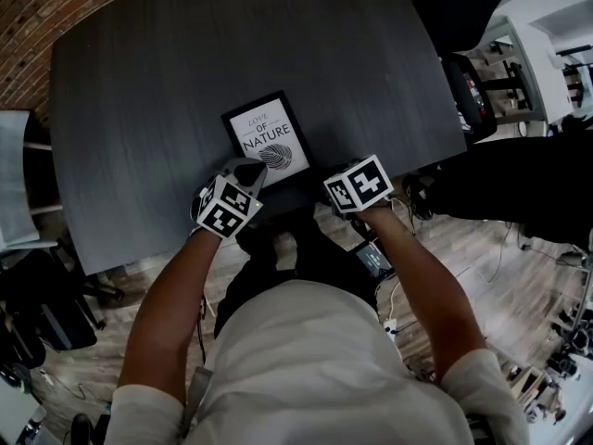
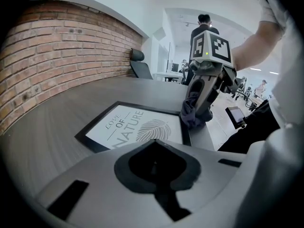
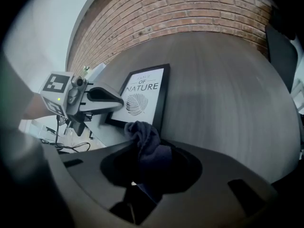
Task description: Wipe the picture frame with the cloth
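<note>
Frame (image 1: 267,139) lies flat, print up, near the front edge of the table (image 1: 139,109), between my two tools.

Left gripper (image 1: 246,169): jaws pressed together, nothing between them. The tip sits at the frame's near left corner. From the right gripper view it looks laid over that corner, but I can't confirm contact.

Right gripper (image 2: 203,109): clamped on the cloth (image 3: 145,139), a dark wad bunched out past the jaw tips. The wad hangs at the frame's near right corner, by the black border. Whether it bears on the glass I can't tell.

My read: the wipe is starting at that corner, and most of the face looks untouched.

Notes for doing it well:
- Keep the left tip down on the corner as a stop; a light frame on a smooth top will likely slide under a sideways stroke.
- Press only through the cloth, and keep the hard jaw tips off the glass.
- Stroke away from the pinned corner in overlapping passes across the print, then along the border.
- Watch the front edge: a pull toward me could drag the frame off the table.
</note>
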